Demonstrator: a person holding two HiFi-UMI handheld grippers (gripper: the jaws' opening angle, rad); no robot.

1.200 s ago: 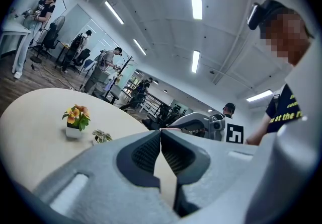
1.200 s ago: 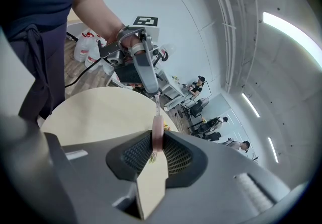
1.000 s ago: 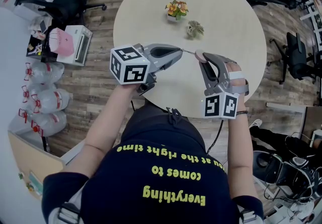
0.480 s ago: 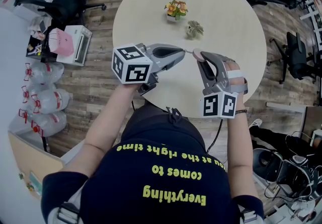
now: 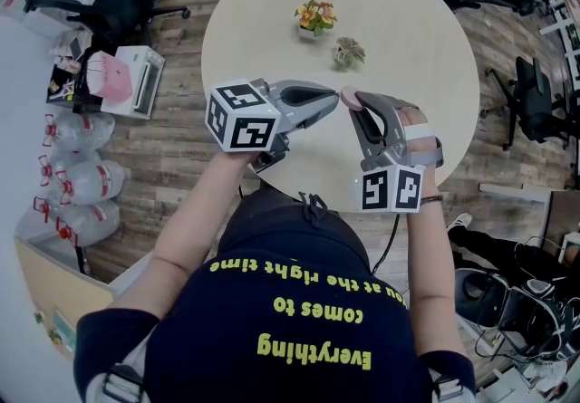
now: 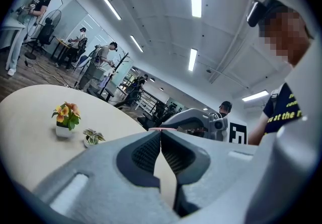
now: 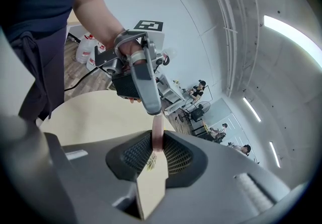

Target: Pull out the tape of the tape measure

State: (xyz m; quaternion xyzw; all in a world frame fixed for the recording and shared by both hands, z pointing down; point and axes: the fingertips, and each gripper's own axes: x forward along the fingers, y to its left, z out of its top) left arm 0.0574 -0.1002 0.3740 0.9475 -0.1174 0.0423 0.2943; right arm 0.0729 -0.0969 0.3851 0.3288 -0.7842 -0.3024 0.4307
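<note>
Head view: right gripper (image 5: 355, 105) clamps pink tape measure (image 5: 347, 98) edge-on. Left gripper (image 5: 333, 93) is pinched closed, tips right at its left side. Pull goes leftward; tape tab too small to see.

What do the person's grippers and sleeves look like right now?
The left gripper and right gripper are grey plastic with dark ribbed pads. Each carries a white cube with black square markers. A white strap crosses the right gripper's handle; a black cable hangs below it. The shirt is dark navy, short-sleeved, with yellow lettering.
</note>
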